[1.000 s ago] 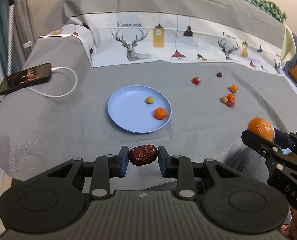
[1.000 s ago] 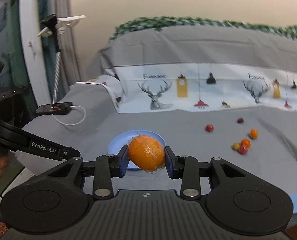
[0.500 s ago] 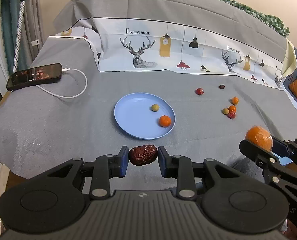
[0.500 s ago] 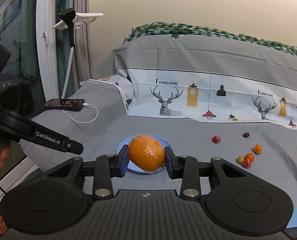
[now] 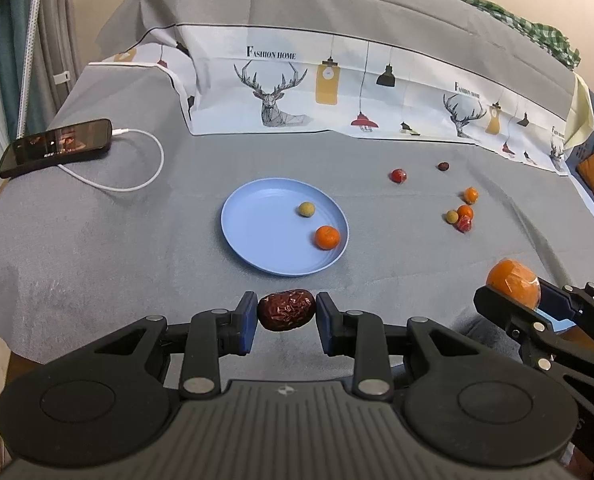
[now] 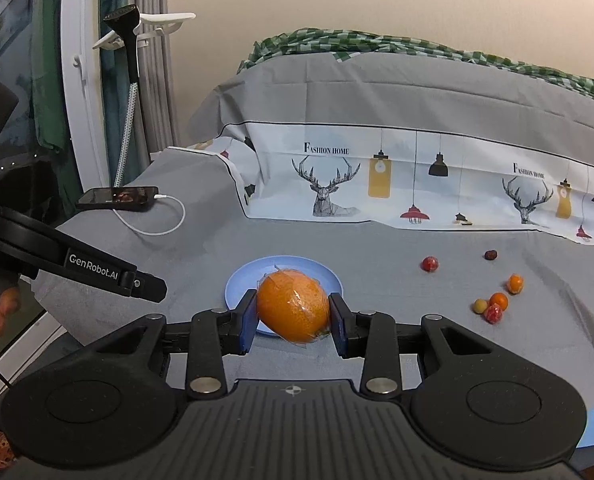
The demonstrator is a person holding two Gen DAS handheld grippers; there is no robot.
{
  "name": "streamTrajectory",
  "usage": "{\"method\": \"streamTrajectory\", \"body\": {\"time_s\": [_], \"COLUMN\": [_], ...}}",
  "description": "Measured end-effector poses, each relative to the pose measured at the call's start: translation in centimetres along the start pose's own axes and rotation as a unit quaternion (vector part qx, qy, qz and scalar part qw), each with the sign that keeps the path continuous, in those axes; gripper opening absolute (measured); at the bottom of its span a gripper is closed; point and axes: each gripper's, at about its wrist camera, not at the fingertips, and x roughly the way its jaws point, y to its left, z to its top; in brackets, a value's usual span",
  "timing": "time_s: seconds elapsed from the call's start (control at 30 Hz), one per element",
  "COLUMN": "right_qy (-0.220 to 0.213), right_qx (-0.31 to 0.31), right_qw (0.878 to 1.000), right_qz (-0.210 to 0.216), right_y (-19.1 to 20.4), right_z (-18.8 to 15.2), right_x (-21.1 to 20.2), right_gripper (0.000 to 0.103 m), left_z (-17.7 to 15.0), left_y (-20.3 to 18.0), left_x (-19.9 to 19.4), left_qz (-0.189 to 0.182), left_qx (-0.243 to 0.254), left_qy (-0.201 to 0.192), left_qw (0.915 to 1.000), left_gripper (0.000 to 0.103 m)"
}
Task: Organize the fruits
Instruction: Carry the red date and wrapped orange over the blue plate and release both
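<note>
Jaws unchanged: left gripper (image 5: 285, 315) clamps date (image 5: 286, 315), right gripper (image 6: 293, 312) clamps orange (image 6: 293, 306).

Left wrist camera sitting behind own fingers, looking steeply down over grey cloth (image 5: 97, 248); blue plate (image 5: 257, 240) filling frame centre, close. Right wrist camera tilting shallower, taking in wall (image 6: 377, 8) at top. Both views sharing plate, phone (image 6: 117, 198) at left, scattered fruit at right.

light: soft, even, indoor | shadows: faint | focus: sharp, no blur | edges: strong fisheye bending, dark corners
</note>
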Motion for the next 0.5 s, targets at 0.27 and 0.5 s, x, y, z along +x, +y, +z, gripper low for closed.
{"method": "streamTrajectory", "body": {"time_s": [0.27, 0.5], "right_qy": [0.007, 0.014], "right_qx": [0.002, 0.003], "right_qw": [1.000, 1.000], "right_qz": [-0.001, -0.004], "right_y": [0.0, -0.1], "right_z": [0.2, 0.3], "right_x": [0.6, 1.3], "right_gripper": [0.038, 0.038], "left_z": [0.5, 1.0], "left_y": [0.1, 0.3], "left_x": [0.7, 1.2], "left_qz": [0.001, 0.002], "left_qx": [-0.004, -0.008], "left_qy": [0.004, 0.005], "left_qw": [1.0000, 1.0000], "left_gripper": [0.035, 0.035]}}
